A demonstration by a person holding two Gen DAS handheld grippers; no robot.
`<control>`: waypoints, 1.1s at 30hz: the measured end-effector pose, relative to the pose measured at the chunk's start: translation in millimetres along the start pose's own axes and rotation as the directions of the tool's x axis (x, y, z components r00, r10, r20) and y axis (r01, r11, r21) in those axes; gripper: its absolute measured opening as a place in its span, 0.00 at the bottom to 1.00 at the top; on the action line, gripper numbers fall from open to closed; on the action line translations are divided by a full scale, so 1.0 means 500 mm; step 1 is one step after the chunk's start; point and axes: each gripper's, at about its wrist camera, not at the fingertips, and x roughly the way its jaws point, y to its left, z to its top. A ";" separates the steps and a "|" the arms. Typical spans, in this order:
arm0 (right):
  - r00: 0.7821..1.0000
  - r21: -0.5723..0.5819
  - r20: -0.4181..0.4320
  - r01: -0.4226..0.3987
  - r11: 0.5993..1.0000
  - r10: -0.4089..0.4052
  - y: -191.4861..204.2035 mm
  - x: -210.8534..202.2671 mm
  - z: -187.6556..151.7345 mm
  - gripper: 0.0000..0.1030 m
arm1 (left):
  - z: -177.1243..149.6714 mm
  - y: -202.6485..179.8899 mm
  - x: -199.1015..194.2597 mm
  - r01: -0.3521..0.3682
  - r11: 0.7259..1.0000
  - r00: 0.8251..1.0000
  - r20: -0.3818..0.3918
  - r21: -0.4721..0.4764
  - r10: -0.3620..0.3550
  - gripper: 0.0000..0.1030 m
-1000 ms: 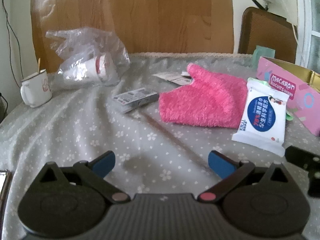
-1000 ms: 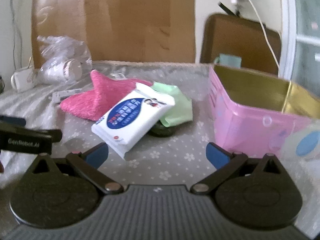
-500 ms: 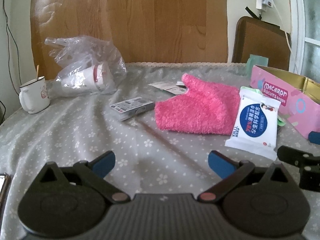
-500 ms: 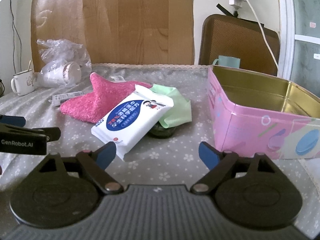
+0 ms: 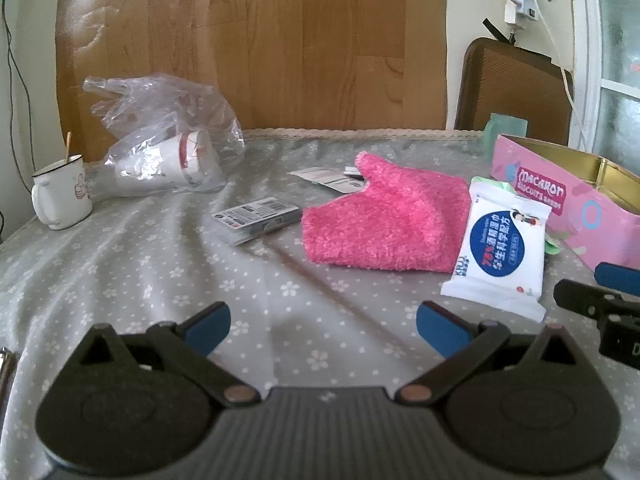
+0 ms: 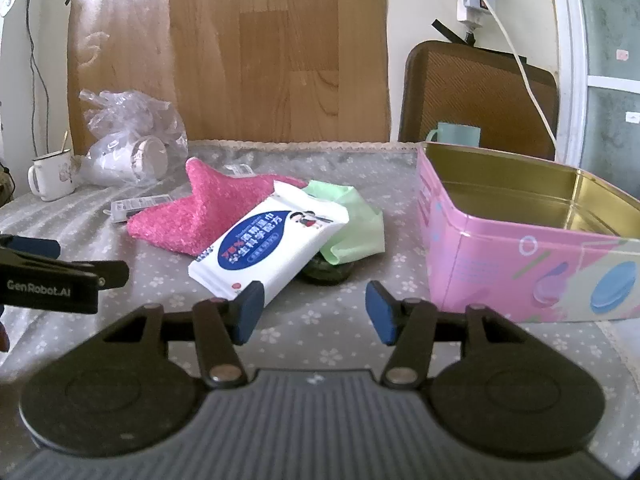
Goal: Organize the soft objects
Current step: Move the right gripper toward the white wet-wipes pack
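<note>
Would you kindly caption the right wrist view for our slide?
Right gripper, jaws closing on nothing, faces wipes pack beside open pink tin.

One pink fluffy cloth (image 6: 208, 216), one green cloth (image 6: 356, 224) and one white pack of wet wipes (image 6: 268, 246) lie together mid-table, with one open pink tin (image 6: 520, 264) to their right. Far left stand one white mug (image 5: 60, 192) and one clear plastic bag (image 5: 160, 140) holding a paper cup; one small flat box (image 5: 258, 220) lies left of the pink cloth. Two grippers are in view, left gripper (image 5: 320, 326) and right gripper (image 6: 314, 310).

A home: floral tablecloth (image 5: 160, 272), enamel mug (image 5: 60, 192), biscuit tin (image 6: 520, 240), chair (image 6: 480, 92).
</note>
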 end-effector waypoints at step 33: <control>0.999 0.038 -0.045 -0.029 0.999 0.031 -0.015 0.007 0.010 0.58 | -0.001 0.033 -0.009 0.095 0.992 0.995 0.021 -0.082 -0.093 1.00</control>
